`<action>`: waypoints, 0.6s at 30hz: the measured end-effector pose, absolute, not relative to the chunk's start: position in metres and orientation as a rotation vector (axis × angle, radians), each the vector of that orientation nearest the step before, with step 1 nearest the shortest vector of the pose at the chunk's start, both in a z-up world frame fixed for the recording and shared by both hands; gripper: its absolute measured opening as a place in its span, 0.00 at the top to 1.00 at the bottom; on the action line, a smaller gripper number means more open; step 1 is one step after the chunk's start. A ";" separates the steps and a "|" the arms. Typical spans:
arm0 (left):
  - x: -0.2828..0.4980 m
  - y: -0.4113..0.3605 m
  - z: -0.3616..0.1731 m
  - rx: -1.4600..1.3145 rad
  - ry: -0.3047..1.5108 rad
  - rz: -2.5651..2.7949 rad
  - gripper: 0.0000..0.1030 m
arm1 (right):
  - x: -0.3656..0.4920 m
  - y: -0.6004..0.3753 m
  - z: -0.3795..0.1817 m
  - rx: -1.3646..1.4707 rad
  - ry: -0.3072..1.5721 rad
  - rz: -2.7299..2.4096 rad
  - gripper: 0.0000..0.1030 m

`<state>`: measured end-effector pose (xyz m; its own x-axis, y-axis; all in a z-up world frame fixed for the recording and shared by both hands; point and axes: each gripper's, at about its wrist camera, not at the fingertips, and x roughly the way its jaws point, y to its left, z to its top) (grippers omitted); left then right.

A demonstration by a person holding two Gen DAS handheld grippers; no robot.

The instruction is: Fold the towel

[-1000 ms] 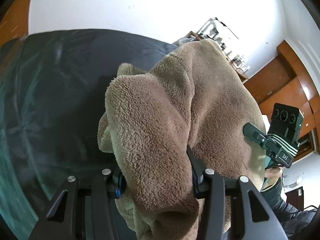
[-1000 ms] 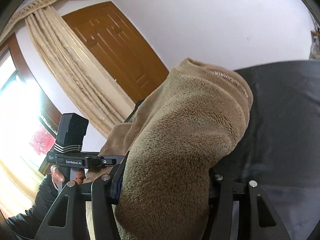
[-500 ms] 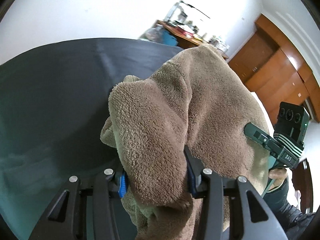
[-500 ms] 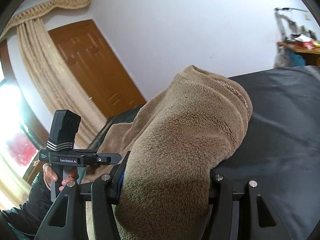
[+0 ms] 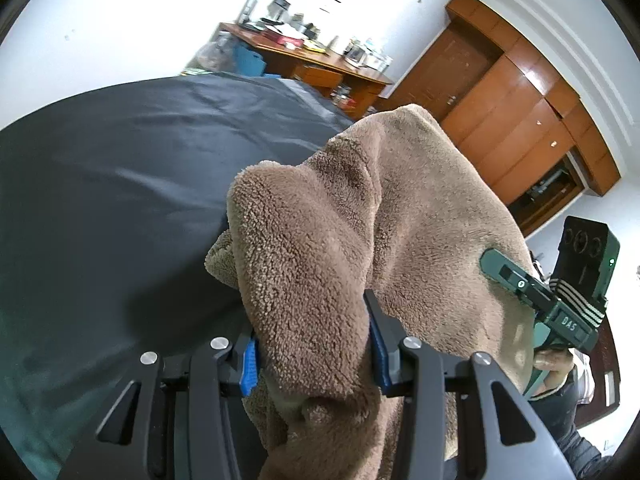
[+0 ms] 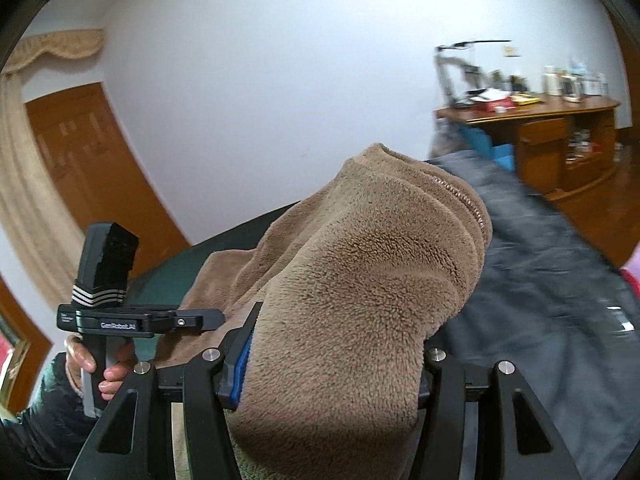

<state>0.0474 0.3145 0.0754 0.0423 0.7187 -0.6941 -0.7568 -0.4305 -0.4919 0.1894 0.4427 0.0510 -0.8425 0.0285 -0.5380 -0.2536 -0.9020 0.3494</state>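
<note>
The towel is thick brown fleece, bunched and carried above the dark sheet of what I take for a bed, strung between my two tools. My left gripper has a fat fold of it between the blue pads, jaws partly open around the bulk and pressing in on both sides. My right gripper has another thick wad, jaws held about half apart by the pile, clamped on it as far as I can judge.

What worries me: each grip is on a rolled lump rather than a clean corner, so I may be holding several layers or only a loose one. If an inner layer slides out, that side will sag and the fold will land crooked. The fleece is springy and could creep out of the pads during a quick swing. With the cloth bunched, I could also lay it down twisted, edges not matching.

Hidden from me: the towel covers my own fingertips in both views, so I cannot see the true corners or edges, apart from a stitched hem on the right. The lower part hangs out of frame. The right view is smeared toward the wooden desk
</note>
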 end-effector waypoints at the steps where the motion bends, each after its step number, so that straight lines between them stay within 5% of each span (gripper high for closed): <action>1: 0.047 0.324 0.075 -1.157 0.050 1.639 0.54 | 0.197 0.458 0.049 -0.814 0.622 2.794 0.44; 8: 0.050 0.361 0.056 -1.179 0.103 1.629 0.53 | 0.205 0.506 0.040 -0.886 0.660 2.701 0.44; 13: 0.057 0.359 0.040 -1.209 0.121 1.669 0.25 | 0.204 0.514 0.019 -0.950 0.695 2.631 0.35; 18: 0.060 0.349 0.039 -1.218 0.127 1.720 0.18 | 0.213 0.517 0.019 -0.971 0.633 2.564 0.19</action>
